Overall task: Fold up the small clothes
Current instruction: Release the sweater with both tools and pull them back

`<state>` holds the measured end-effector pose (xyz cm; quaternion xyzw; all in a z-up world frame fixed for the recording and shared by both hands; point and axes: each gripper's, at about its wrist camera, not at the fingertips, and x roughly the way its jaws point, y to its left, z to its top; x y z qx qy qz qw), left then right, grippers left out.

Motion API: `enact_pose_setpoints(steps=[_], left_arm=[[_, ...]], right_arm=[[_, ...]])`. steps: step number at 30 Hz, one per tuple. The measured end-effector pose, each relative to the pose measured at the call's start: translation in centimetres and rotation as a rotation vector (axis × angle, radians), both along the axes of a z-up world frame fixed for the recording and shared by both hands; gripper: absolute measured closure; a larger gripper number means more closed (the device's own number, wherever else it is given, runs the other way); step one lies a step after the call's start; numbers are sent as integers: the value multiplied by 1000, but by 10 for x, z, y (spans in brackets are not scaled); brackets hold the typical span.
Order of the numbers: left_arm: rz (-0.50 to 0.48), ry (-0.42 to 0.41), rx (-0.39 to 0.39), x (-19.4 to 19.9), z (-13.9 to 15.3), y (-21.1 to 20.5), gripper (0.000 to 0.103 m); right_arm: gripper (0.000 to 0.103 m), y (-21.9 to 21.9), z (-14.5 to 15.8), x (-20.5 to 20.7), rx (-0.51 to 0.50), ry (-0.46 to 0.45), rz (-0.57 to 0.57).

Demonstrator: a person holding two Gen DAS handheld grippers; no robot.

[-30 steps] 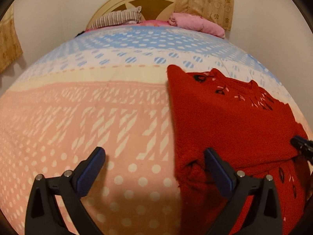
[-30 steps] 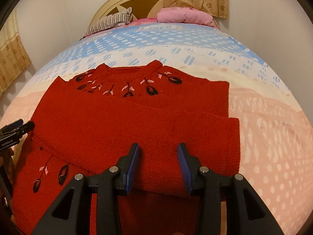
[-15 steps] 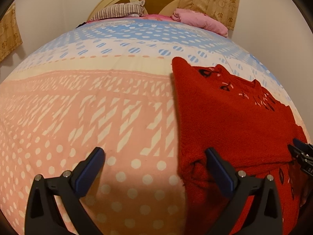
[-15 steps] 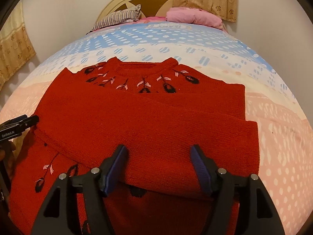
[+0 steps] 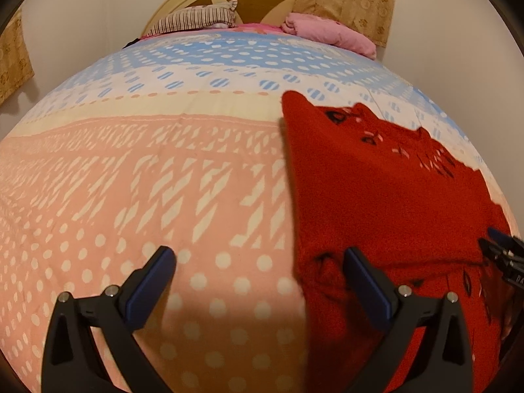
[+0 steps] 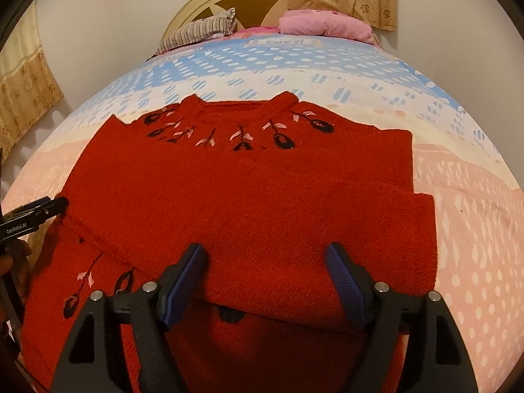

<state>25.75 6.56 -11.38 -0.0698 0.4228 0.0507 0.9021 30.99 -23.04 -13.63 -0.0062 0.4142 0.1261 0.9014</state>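
While our left gripper (image 5: 258,271) gapes beside the sweater (image 6: 249,196), only our right view shows the right gripper (image 6: 267,268) jaws, just opened, clear above its folded sleeve.

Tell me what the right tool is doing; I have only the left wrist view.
Observer: The right tool is open. Its jaws have just been opening, and they straddle the folded sleeve without pressing it.
Operator: Report where that sleeve ends.
Observer: Its end reaches past the sweater body's right edge, onto the bedspread.
Operator: Check under the sleeve.
Observer: A black motif shows below its near edge.
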Motion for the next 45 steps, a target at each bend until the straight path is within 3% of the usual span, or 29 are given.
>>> enact_pose_setpoints(steps=[7,36,45], left_arm=[[-24,-14,-22,-11,6,-1,0],[-182,-52,-123,-138,6,-27,0],[-267,-53,-114,-179,5,-37,4]], right_arm=[[24,-8,8,-16,49,-21,-11],[23,-10,0,-150,-48,-49,27],[19,-16,-6,-195,-66,-56,23]])
